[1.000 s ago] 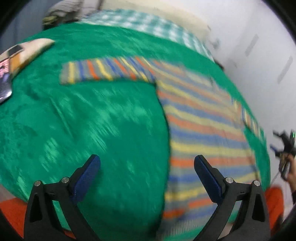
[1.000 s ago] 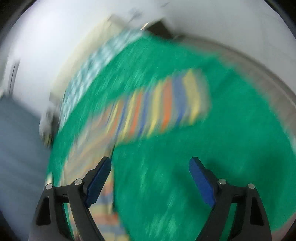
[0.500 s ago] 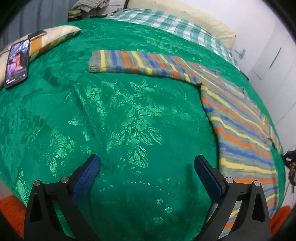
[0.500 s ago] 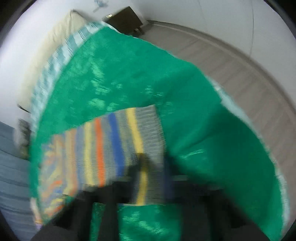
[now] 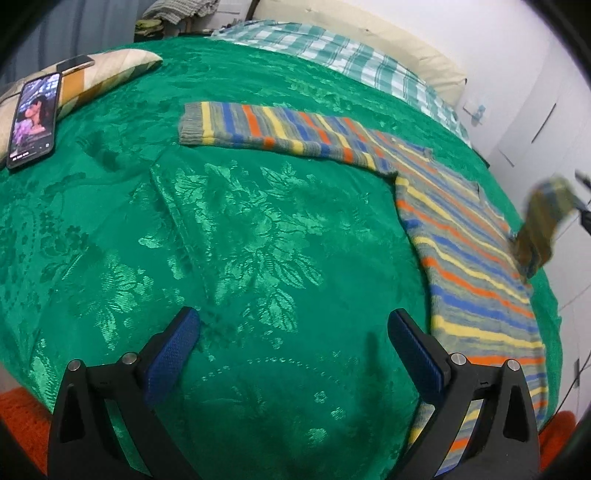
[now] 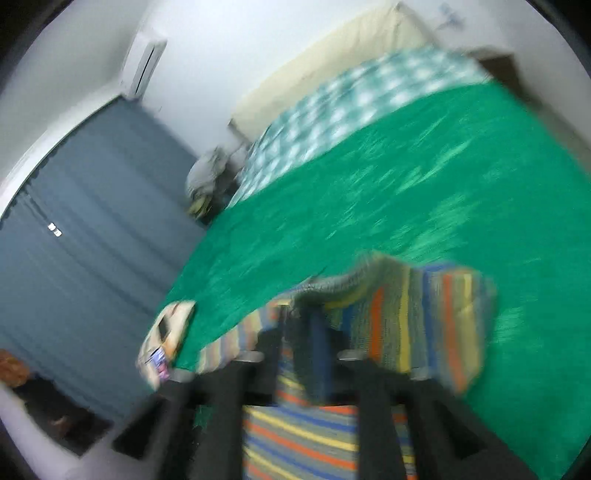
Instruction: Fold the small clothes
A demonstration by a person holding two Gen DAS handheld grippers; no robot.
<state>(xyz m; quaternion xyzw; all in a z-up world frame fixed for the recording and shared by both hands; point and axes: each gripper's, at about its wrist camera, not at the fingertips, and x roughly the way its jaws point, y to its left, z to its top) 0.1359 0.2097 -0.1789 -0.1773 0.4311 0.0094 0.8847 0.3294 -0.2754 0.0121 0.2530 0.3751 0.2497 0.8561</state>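
Observation:
A striped knit sweater lies flat on the green bedspread, with one sleeve stretched out to the left. My left gripper hovers open over bare bedspread, just left of the sweater's hem. The other sleeve is lifted off the bed at the right edge. In the blurred right wrist view, my right gripper has that sleeve between its narrow jaws, above the sweater body. The jaws are opening, with fabric still draped across them.
A phone with a lit screen lies on a patterned pillow at the far left. A checked sheet and a cream headboard cushion lie beyond. Grey-blue curtains hang past the bed. Something orange lies below the bed's edge.
My right gripper closed on the sleeve's cuff and swung it up off the bed, over the sweater body. The left gripper sank a little and stayed open.

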